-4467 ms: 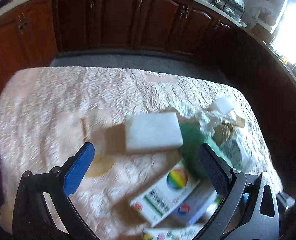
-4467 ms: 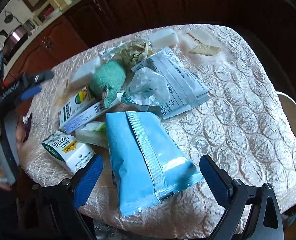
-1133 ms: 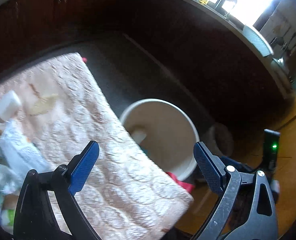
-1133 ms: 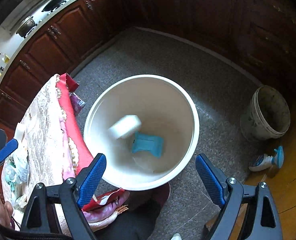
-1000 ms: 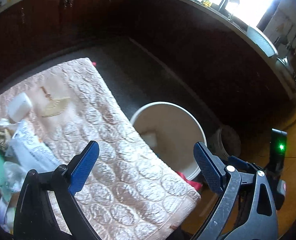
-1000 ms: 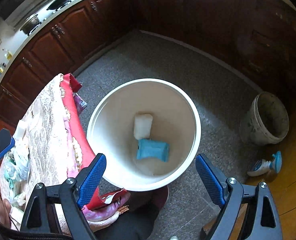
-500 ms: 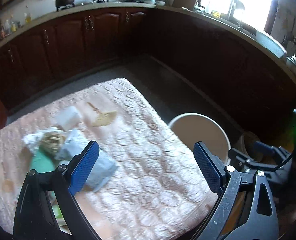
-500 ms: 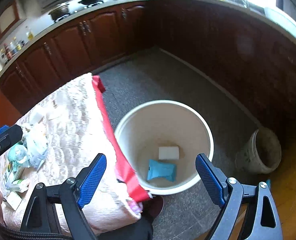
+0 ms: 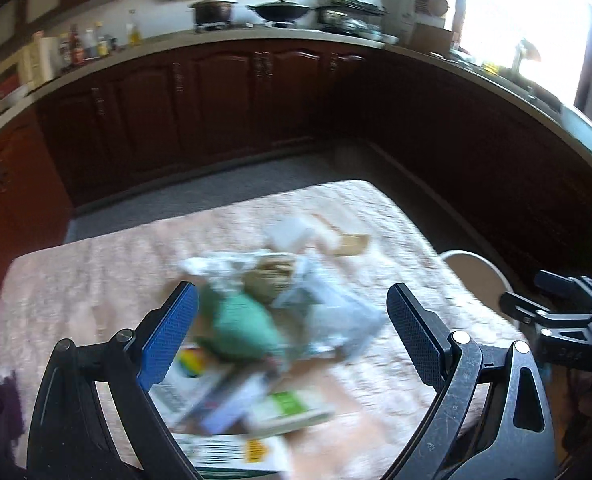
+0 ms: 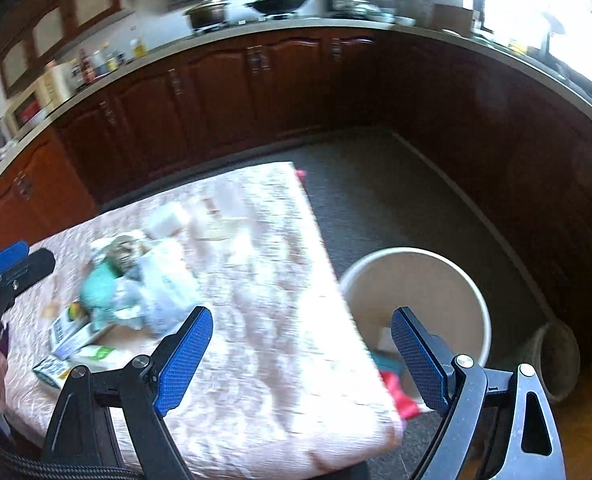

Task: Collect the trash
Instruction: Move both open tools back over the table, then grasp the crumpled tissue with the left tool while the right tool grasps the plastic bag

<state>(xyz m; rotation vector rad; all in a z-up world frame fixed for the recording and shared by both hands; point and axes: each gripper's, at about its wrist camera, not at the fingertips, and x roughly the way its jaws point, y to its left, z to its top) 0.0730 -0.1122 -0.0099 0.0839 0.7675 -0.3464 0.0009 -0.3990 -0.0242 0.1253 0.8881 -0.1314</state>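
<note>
A pile of trash lies on the pink quilted table (image 9: 75, 280): a green cloth-like wad (image 9: 241, 326), a clear plastic bag (image 9: 328, 312), a white block (image 9: 291, 232) and several printed boxes (image 9: 231, 396). My left gripper (image 9: 291, 332) is open and empty above the pile. My right gripper (image 10: 302, 350) is open and empty over the table's right edge. The cream trash bucket (image 10: 448, 276) stands on the floor to the right, with a blue packet (image 10: 386, 362) and a white block (image 10: 384, 338) inside. The pile also shows in the right wrist view (image 10: 135, 280).
Dark wooden cabinets (image 9: 215, 96) curve around the room behind the table. A small grey pot (image 10: 558, 354) stands on the floor right of the bucket. A red cloth (image 10: 400, 396) hangs under the table's corner. The right gripper shows at the right of the left wrist view (image 9: 560, 312).
Both grippers have swung left from the bucket back toward the table. The left one is now over the trash pile. The blue packet and a white block lie in the bucket.
</note>
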